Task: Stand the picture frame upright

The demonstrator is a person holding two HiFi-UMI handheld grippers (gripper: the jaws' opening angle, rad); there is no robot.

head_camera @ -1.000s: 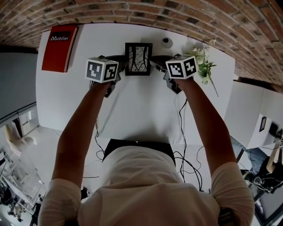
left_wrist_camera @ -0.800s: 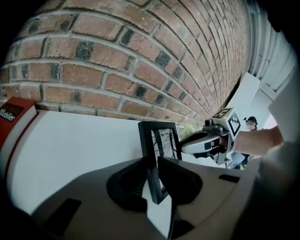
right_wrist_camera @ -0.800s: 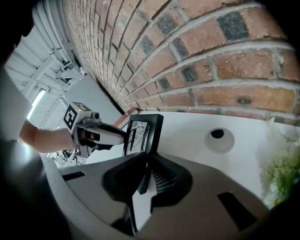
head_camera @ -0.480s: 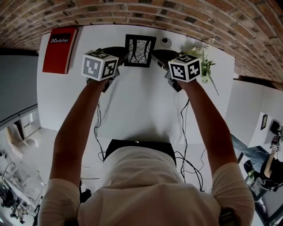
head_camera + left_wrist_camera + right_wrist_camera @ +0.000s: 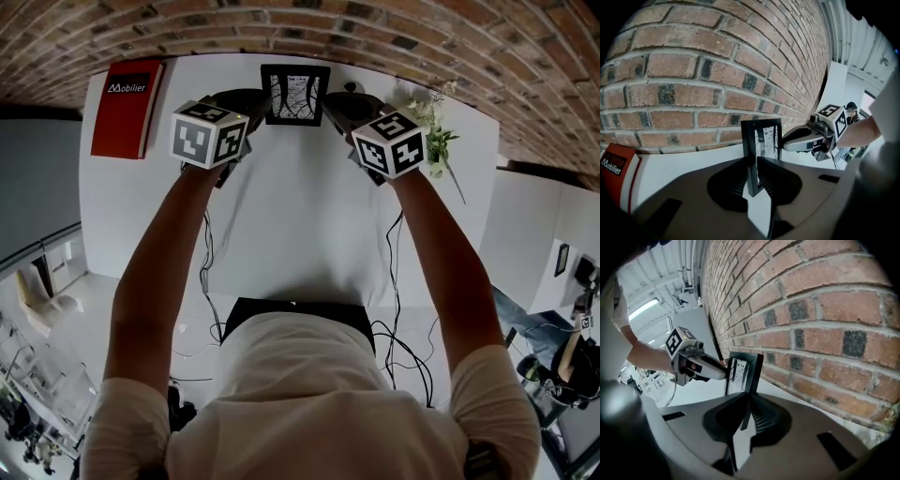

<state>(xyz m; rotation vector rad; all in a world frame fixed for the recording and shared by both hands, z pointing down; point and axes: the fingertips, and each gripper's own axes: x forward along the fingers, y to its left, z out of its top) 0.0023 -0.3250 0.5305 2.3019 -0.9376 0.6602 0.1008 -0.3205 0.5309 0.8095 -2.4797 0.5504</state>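
So the picture frame [image 5: 295, 95] is upright right in front of the brick wall [image 5: 375, 28], at the back of the white bench [image 5: 300, 216]. The left hand-held gripper [image 5: 753, 161] has one side edge between its jaws, and they're closing on it. The right hand-held gripper [image 5: 746, 401] is clamped on the opposite edge. A red book [image 5: 127, 103] lies further left along the wall, and there are flowers [image 5: 427, 127] off to the right.

Wall [image 5: 422, 37] close behind frame [image 5: 295, 94], flowers [image 5: 431, 131] right, open table [image 5: 300, 225] nearer
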